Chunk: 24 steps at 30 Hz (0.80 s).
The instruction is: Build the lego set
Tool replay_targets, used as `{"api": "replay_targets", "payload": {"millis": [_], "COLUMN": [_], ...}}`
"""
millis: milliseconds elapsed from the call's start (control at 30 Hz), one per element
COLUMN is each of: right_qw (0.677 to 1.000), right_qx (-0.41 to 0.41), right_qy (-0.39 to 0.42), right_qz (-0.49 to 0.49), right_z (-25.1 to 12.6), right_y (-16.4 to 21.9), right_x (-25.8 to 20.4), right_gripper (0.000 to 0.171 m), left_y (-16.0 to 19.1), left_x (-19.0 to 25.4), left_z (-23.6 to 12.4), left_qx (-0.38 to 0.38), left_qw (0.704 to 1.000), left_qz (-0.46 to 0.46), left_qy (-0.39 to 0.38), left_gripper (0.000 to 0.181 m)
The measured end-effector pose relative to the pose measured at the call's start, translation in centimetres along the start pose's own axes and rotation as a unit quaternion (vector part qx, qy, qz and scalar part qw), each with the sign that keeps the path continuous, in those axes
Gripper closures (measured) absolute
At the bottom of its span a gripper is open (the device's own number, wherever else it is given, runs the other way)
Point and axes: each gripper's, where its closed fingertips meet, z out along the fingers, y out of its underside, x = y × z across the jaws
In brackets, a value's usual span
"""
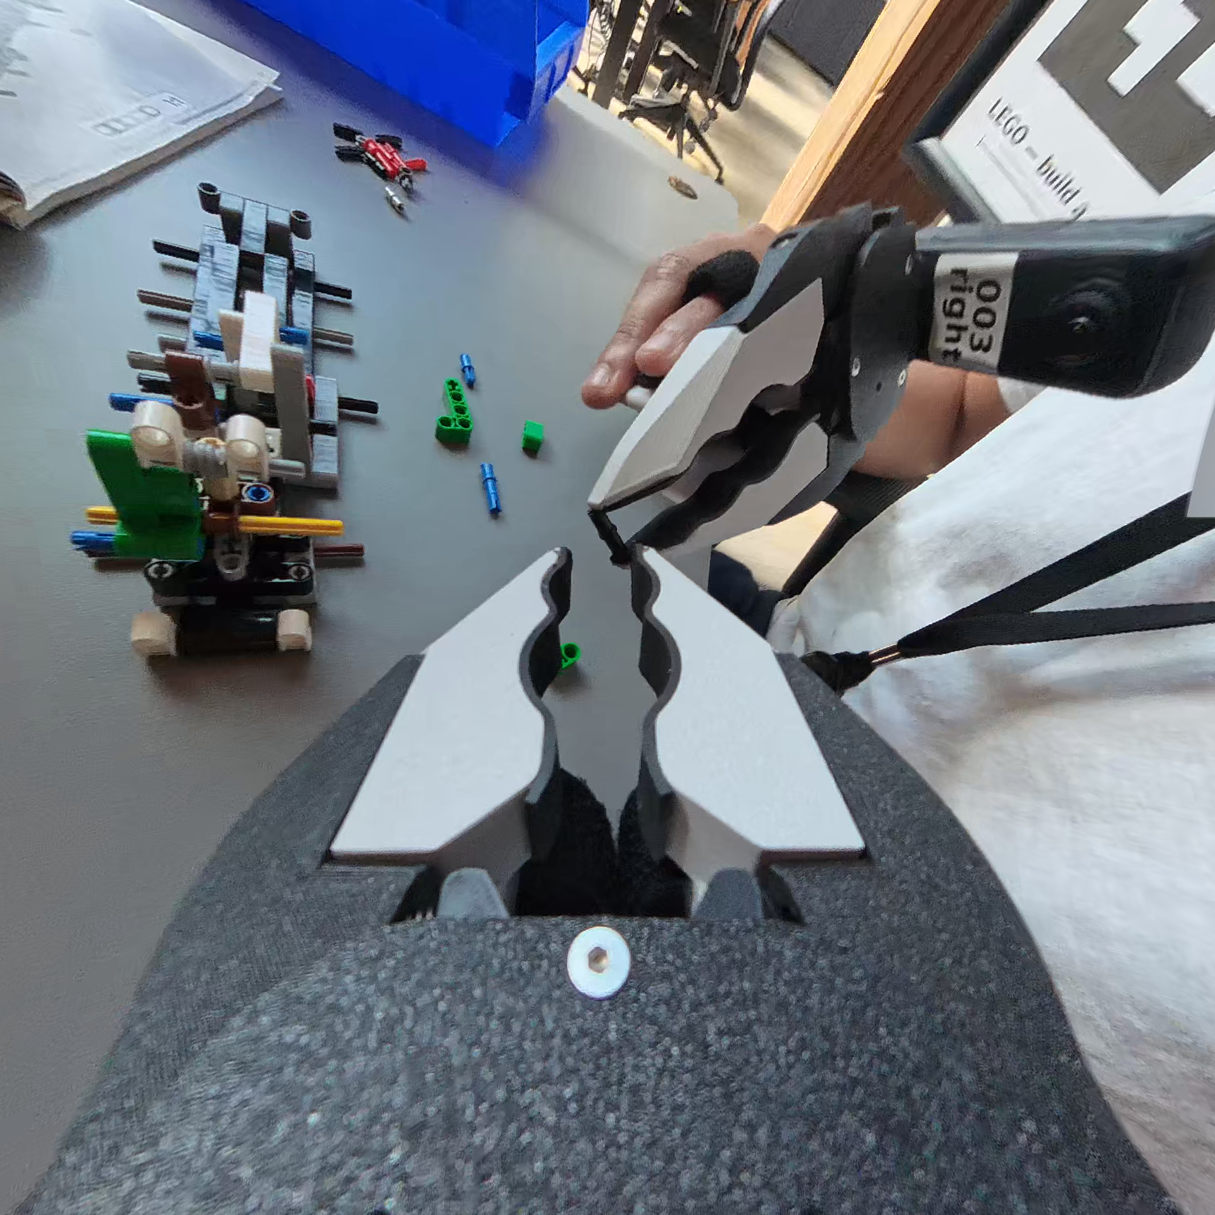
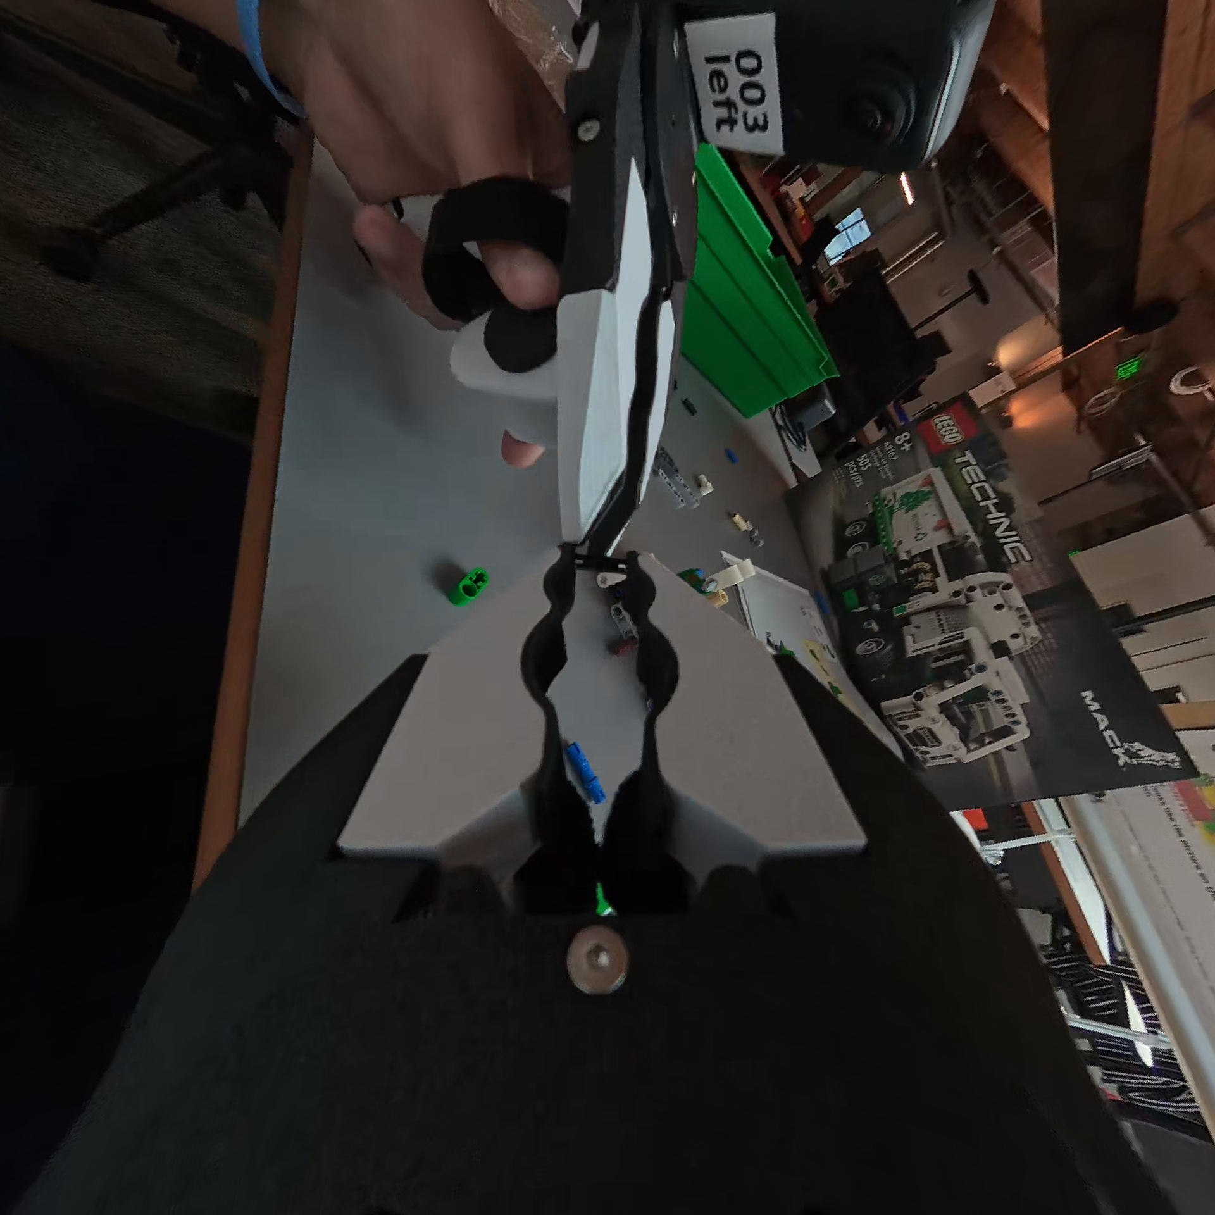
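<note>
A partly built lego model point(image 1: 223, 427) of grey, black, green and tan pieces lies on the dark table at the left. My right gripper point(image 2: 599, 562) is shut on a short black pin point(image 2: 595, 561), held end to end between its fingertips above the table. In the left wrist view the right gripper point(image 1: 611, 532) comes in from the right with the black pin point(image 1: 608, 536). My left gripper point(image 1: 601, 555) is open by a narrow gap, its tips right at the pin, its right fingertip touching the pin's lower end. It shows from above in the right wrist view point(image 2: 595, 546).
Loose parts lie near the model: a green L-shaped beam point(image 1: 455, 414), a green cube point(image 1: 532, 436), two blue pins point(image 1: 490, 486), a green connector point(image 2: 468, 585), red and black pieces point(image 1: 381, 154). A blue bin point(image 1: 447, 52), booklet point(image 1: 98, 85), green bin point(image 2: 743, 296) and set box point(image 2: 953, 624) stand around. My left and right fingertips are right by each other.
</note>
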Motion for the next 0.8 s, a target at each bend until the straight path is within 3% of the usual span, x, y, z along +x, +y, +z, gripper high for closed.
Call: {"api": "replay_targets", "payload": {"millis": [200,433,533,600,733,800], "right_qw": [0.999,0.996,0.999,0.985,0.901,0.868], "right_qx": [0.016,0.022,0.043,0.068,0.085,0.093], "right_qy": [0.022,0.054,0.012,-0.042,-0.169,-0.214], "right_qz": [-0.041,-0.063,0.031,0.153,0.390,0.439], "right_z": [-0.3,-0.3,-0.6,-1.1,-0.9,-0.9], "right_y": [-0.7,-1.0,-1.2,-1.6,-1.5,-1.6], "right_x": [-0.3,0.0,-0.4,0.0,0.5,0.2], "right_gripper": [0.157,0.156,0.156,0.153,0.139,0.145], "left_y": [-0.7,-0.5,-0.1,0.1,0.1,-0.5], "left_x": [0.9,1.2,0.5,-0.2,0.0,0.7], "left_z": [0.1,0.2,-0.1,-0.3,-0.5,-0.5], "left_qx": [0.042,0.030,0.019,0.005,-0.003,0.017], "left_qw": [0.995,0.995,0.999,0.998,0.976,0.967], "left_qz": [-0.059,-0.054,-0.010,0.052,0.200,0.237], "left_qy": [0.072,0.074,0.029,-0.021,-0.087,-0.090], "left_gripper": [0.166,0.178,0.178,0.178,0.177,0.177]}}
